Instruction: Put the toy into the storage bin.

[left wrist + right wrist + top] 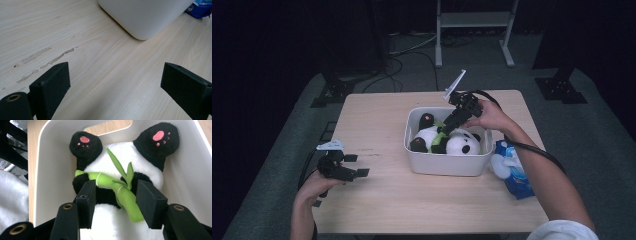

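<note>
Right gripper (113, 203) jaws spread astride the panda's (120, 170) bamboo (125, 195) in the bin (447, 162); might snag and lift it out again.

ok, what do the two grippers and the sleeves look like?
Both grippers are black with two flat, blocky jaws: left gripper, right gripper. Each carries a grey three-cornered plate on top and trails a black cable. Brass-ringed holes sit at the jaw bases. A white sleeve shows on the right arm.
</note>
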Action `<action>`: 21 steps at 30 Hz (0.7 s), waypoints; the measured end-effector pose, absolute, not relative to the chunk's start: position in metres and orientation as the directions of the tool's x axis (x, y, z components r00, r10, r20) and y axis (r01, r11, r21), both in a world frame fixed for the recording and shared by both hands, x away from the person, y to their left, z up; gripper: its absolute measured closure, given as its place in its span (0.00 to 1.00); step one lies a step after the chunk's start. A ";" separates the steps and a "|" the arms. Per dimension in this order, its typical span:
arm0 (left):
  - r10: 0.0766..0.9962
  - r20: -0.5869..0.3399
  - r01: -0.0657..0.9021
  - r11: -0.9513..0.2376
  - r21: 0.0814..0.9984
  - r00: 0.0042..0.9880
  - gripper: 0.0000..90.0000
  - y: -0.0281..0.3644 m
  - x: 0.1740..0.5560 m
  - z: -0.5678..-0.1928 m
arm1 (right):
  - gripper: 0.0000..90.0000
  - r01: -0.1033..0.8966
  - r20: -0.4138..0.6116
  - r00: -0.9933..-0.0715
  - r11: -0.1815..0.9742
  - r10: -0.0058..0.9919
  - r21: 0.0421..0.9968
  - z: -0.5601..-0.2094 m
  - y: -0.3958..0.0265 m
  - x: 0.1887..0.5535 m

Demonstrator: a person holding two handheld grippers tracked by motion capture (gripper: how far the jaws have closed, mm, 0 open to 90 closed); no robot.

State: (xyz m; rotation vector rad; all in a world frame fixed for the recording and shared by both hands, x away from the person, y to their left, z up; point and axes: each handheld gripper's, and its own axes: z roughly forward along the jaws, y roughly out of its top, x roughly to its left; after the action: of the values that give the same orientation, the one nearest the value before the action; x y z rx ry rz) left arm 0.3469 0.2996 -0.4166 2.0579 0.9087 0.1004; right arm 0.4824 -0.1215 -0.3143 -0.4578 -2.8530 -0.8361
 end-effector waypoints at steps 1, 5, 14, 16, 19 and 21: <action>0.635 -0.249 0.567 -0.364 0.739 0.731 0.08 0.299 0.347 -0.417 | 0.54 0.321 0.207 -0.946 0.798 0.249 0.509 -0.313 -0.123 0.482; 0.634 -0.245 0.565 -0.368 0.738 0.733 0.08 0.299 0.347 -0.417 | 0.53 0.324 0.203 -0.946 0.792 0.254 0.518 -0.306 -0.127 0.479; 0.632 -0.246 0.567 -0.373 0.735 0.735 0.08 0.297 0.348 -0.417 | 0.51 0.330 0.195 -0.944 0.774 0.266 0.540 -0.293 -0.141 0.471; 0.631 -0.245 0.565 -0.372 0.737 0.736 0.08 0.296 0.349 -0.417 | 0.51 0.333 0.197 -0.943 0.767 0.268 0.548 -0.291 -0.144 0.470; 0.632 -0.244 0.567 -0.377 0.732 0.736 0.08 0.295 0.349 -0.418 | 0.51 0.336 0.195 -0.942 0.765 0.273 0.549 -0.289 -0.148 0.468; 0.627 -0.245 0.564 -0.378 0.734 0.739 0.08 0.295 0.349 -0.418 | 0.51 0.338 0.195 -0.941 0.760 0.276 0.555 -0.288 -0.151 0.467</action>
State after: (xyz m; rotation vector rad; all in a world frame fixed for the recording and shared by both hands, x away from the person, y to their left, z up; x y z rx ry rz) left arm 0.3489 0.2946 -0.4182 2.0718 0.8976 0.0922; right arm 0.4666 -0.1506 -0.2876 -0.4981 -2.8511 -0.9281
